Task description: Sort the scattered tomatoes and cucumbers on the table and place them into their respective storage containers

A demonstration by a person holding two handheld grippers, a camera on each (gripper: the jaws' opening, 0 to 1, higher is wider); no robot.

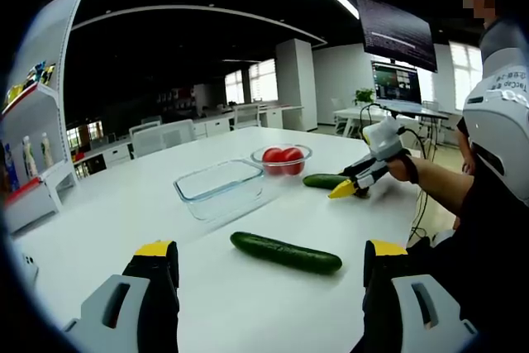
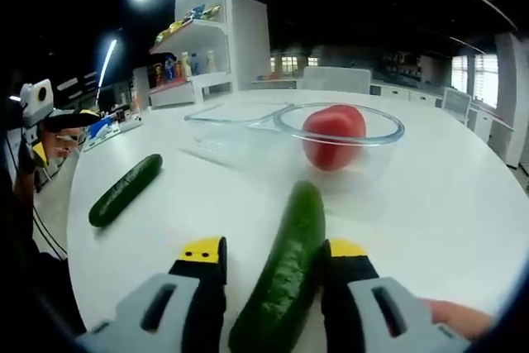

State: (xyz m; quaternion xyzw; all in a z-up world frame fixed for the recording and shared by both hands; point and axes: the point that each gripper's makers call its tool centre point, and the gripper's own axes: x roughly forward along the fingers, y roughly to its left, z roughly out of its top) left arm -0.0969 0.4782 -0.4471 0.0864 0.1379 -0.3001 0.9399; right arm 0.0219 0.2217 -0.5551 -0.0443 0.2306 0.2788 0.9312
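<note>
In the left gripper view, the left tool [image 1: 269,266] hovers low over the white surface [image 1: 124,204] with its jaws spread, holding nothing. Just beyond it lies a cucumber [image 1: 285,252]. Farther off is the rectangular glass container [image 1: 219,186], and behind this container, to its right, the round glass bowl [image 1: 281,159] with tomatoes [image 1: 283,159]. Right of the bowl, the right tool [image 1: 351,186] reaches in, held by a hand [image 1: 407,169] on an outstretched arm. In the right gripper view, its jaws stand around a second cucumber [image 2: 285,266]; one jaw touches it, the other stands apart.
</note>
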